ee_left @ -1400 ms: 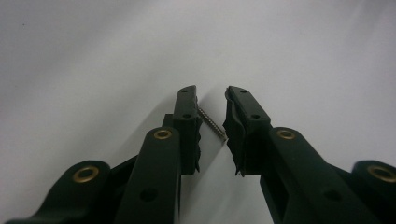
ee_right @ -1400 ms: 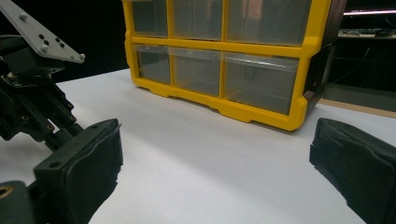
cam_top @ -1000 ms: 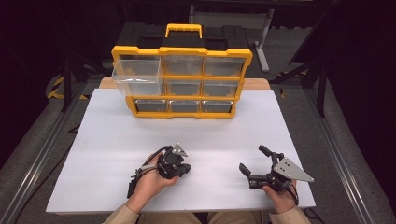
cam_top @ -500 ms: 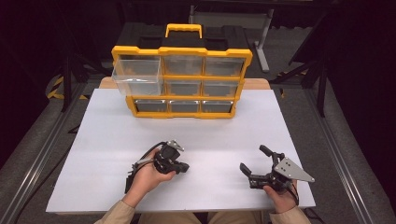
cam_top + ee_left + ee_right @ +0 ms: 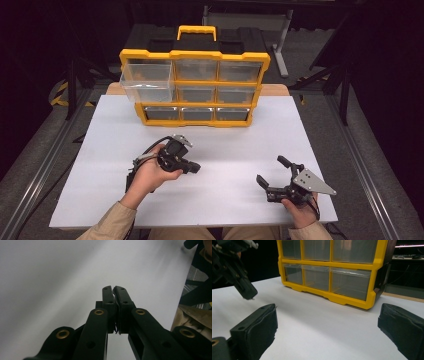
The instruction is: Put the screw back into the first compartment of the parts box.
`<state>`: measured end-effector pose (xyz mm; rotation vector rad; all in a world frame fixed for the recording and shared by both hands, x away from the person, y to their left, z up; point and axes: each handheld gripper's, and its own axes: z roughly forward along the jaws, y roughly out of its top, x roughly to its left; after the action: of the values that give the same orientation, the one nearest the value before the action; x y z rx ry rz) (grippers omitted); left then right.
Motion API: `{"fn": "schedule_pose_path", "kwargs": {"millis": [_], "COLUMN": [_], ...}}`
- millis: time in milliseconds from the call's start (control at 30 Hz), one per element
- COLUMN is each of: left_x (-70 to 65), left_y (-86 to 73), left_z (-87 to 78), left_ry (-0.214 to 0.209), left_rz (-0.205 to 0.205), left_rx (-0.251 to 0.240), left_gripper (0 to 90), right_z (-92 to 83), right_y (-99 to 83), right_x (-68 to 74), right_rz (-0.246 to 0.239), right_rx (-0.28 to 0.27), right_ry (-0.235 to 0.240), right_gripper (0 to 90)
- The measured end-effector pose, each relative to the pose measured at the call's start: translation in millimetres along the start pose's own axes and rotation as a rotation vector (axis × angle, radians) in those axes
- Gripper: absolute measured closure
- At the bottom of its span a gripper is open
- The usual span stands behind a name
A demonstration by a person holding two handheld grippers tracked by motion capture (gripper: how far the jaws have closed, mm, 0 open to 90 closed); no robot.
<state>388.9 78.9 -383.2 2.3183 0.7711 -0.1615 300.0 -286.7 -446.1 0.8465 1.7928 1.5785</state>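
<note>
The room around is dark, with black metal stands and a grey floor with rails on both sides, and in the middle stands a white table [image 5: 210,150] that takes most of the high view. At the far edge of the table a yellow organizer [image 5: 194,87] with a handle on top stands upright; it has three rows of clear drawers, and the top left drawer [image 5: 147,80] is pulled out toward the person, while the others look closed. Both forearms in beige sleeves come in from the bottom. The left hand [image 5: 150,175] holds the left gripper [image 5: 192,167] above the table, well apart from the organizer, with the jaws pointing to the right side of the high view. In the left gripper view its jaws are pressed together, with nothing visible between them, and plain white table behind. Compared with one second ago, the left hand is a little higher and farther from the person, and the gripper is turned more sideways. The right hand [image 5: 297,210] holds the right gripper [image 5: 270,175] low near the front right corner, in the same place as before. Its jaws stand wide apart and hold nothing; in the right gripper view they frame the lower drawers.
</note>
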Motion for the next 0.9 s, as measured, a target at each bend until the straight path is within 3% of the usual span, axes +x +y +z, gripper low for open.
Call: {"fn": "schedule_pose_path", "kwargs": {"millis": [267,500,767,900], "left_x": [-9.5,-5.5,-11.8,-15.5], "left_y": [26.4,43.7,67.9,82.3], "left_z": [-32.6,-53.9,-86.7,-104.7], "left_ry": [-0.022,-0.028,0.005,0.015], "left_rz": [0.031,0.043,0.057,0.066], "left_rx": [-0.014,-0.012,-0.003,-0.026], "left_gripper": [88.1,88.1,88.1,88.1], "right_z": [-0.1,-0.1,-0.3,-1.0], "right_y": [-0.1,-0.5,-0.1,0.1], "right_x": [-0.3,-1.5,-1.5,-2.3], "right_rz": [0.003,0.01,0.004,0.01], "right_rx": [0.0,0.002,0.0,-0.002], "right_ry": [0.0,-0.002,-0.001,-0.002], "right_gripper": [2.9,2.8,2.8,2.8]}}
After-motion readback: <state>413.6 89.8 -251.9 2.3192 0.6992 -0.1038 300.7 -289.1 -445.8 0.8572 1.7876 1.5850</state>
